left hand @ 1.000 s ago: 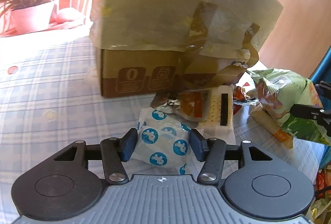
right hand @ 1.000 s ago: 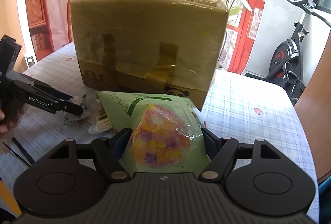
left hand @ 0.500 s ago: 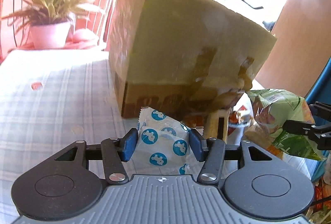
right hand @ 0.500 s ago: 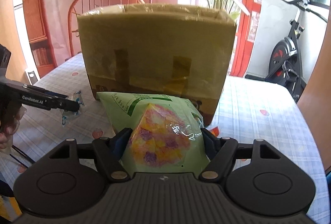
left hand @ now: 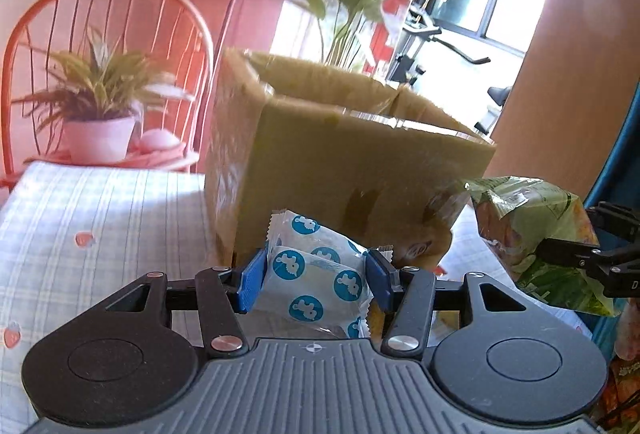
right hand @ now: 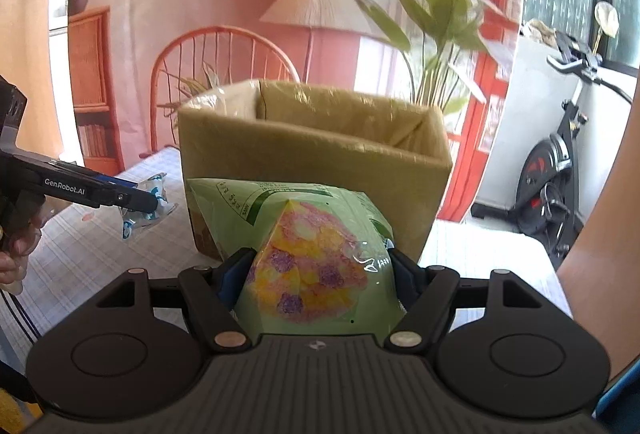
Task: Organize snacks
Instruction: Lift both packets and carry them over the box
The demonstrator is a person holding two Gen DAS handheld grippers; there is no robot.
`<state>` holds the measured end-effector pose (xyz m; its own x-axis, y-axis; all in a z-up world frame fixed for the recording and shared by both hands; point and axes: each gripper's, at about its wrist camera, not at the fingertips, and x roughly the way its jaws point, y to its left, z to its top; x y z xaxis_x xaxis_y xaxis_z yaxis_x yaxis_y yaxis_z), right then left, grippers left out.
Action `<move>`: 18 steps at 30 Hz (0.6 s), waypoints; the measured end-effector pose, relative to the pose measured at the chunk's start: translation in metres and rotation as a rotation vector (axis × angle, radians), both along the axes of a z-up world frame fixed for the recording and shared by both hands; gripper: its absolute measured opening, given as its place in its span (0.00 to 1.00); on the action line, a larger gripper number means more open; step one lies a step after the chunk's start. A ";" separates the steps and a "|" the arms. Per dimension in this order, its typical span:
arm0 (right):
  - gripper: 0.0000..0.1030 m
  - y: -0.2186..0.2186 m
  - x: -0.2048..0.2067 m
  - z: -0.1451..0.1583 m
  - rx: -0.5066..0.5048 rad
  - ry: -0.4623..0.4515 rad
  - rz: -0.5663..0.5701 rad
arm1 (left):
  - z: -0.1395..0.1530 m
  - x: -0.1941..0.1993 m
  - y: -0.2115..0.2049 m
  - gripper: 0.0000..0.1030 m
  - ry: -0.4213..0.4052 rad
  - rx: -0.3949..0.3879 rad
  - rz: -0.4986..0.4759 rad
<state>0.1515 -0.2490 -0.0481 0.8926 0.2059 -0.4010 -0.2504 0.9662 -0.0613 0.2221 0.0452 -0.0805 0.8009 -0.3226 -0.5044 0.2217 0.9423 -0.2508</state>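
Note:
My left gripper (left hand: 314, 276) is shut on a white snack packet with blue rabbit dots (left hand: 316, 274), held in the air in front of the open cardboard box (left hand: 344, 169). My right gripper (right hand: 320, 274) is shut on a green bag of coloured chips (right hand: 308, 254), also lifted, just before the same box (right hand: 312, 169). The box's top is open and its rim is about level with both snacks. The green bag (left hand: 532, 230) shows at the right of the left wrist view; the left gripper with its packet (right hand: 148, 201) shows at the left of the right wrist view.
The box stands on a table with a checked cloth (left hand: 100, 218). A red chair (right hand: 224, 53), potted plants (left hand: 96, 113), a lamp (right hand: 316, 5) and an exercise bike (right hand: 560, 161) stand behind. More snack wrappers lie at the lower right (left hand: 624, 366).
Both grippers have risen with their snacks from table level to about the box's rim. The box's open top has come into view and the snack pile on the table has dropped out of view.

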 end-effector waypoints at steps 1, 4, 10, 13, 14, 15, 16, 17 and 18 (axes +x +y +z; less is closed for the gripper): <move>0.71 0.000 -0.001 0.003 0.002 -0.007 0.001 | 0.004 0.000 -0.002 0.55 -0.010 0.000 0.000; 0.71 -0.002 -0.004 0.012 0.015 -0.028 0.003 | 0.017 -0.002 -0.003 0.55 -0.044 0.000 -0.006; 0.71 -0.005 -0.001 0.030 0.017 -0.062 -0.007 | 0.038 0.001 -0.009 0.55 -0.106 0.018 -0.025; 0.71 -0.006 0.002 0.040 0.026 -0.082 -0.002 | 0.052 0.004 -0.011 0.55 -0.132 0.026 -0.035; 0.71 -0.007 0.004 0.043 0.026 -0.089 0.000 | 0.058 0.005 -0.012 0.55 -0.142 0.032 -0.038; 0.71 -0.008 0.006 0.046 0.026 -0.095 0.001 | 0.063 0.005 -0.013 0.55 -0.152 0.038 -0.041; 0.71 -0.009 0.010 0.050 0.028 -0.101 0.003 | 0.069 0.007 -0.013 0.55 -0.160 0.043 -0.042; 0.71 -0.010 0.013 0.055 0.031 -0.108 0.004 | 0.074 0.009 -0.014 0.55 -0.170 0.047 -0.042; 0.71 -0.011 0.016 0.059 0.036 -0.115 0.005 | 0.080 0.011 -0.015 0.55 -0.176 0.047 -0.044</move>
<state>0.1673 -0.2601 0.0105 0.9312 0.2228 -0.2886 -0.2484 0.9671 -0.0550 0.2333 0.0303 -0.0009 0.8641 -0.3383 -0.3727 0.2992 0.9406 -0.1602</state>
